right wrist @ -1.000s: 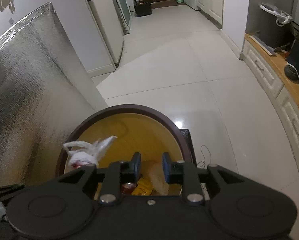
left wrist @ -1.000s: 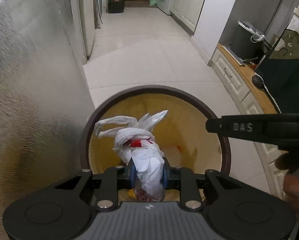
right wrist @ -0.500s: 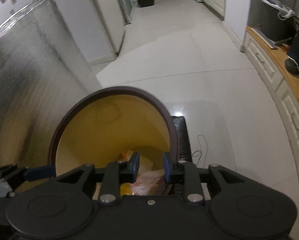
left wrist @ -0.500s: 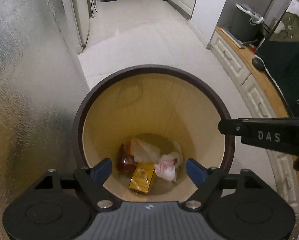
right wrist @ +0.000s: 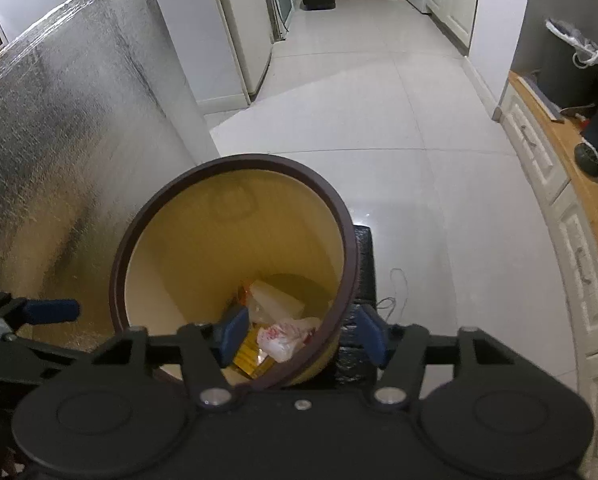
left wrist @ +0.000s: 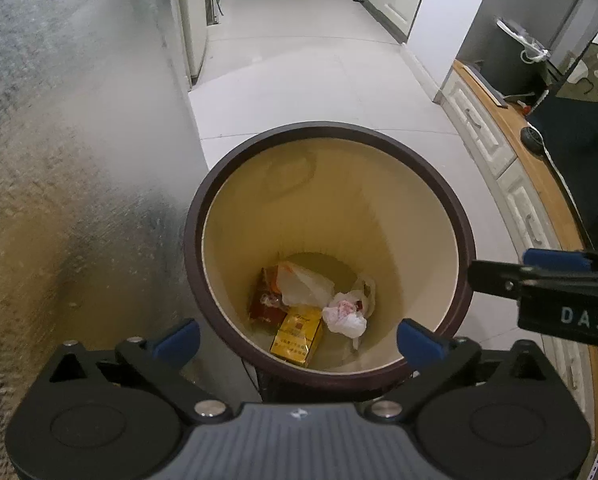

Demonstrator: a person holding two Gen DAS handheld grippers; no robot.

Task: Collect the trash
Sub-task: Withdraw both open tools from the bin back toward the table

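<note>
The white bag (left wrist: 345, 314) has dropped into the bin (left wrist: 465, 248); both claws gape empty, just opened.

— What do we have in the trash bin (left wrist: 465, 240)?

— We see a round, upright bin with a dark brown rim and pale yellow inner wall, at lower centre of the left wrist view. At its bottom lies a crumpled white plastic bag (left wrist: 345, 314) with red marks, knotted and slack.

— And around it?

— Touching its left side we find a yellow carton (left wrist: 297, 336) lying flat, a translucent bag (left wrist: 305, 282) above, and a dark red wrapper (left wrist: 265, 308) further left.
</note>
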